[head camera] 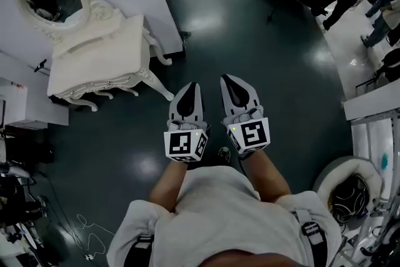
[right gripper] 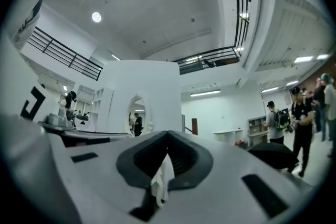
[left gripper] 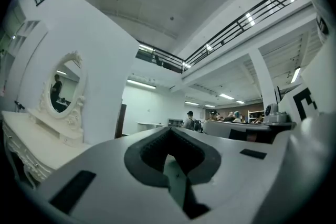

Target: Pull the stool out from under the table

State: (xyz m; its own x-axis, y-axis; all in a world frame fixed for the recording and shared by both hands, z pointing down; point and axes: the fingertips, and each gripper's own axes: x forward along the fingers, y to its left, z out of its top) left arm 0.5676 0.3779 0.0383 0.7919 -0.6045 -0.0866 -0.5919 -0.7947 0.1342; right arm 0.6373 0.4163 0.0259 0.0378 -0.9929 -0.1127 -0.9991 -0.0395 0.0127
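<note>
Both your left gripper (head camera: pixel 189 94) and right gripper (head camera: pixel 232 87) are closed, well apart from the table (head camera: pixel 100 59); the stool seems tucked under it, so step nearer and open them before gripping

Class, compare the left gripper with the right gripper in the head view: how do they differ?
The left gripper lies nearer the white dressing table; the right gripper reaches slightly further ahead and angles away from that table. Both are shut and empty.

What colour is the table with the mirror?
Creamy white all over. The table shows best in the head view.
</note>
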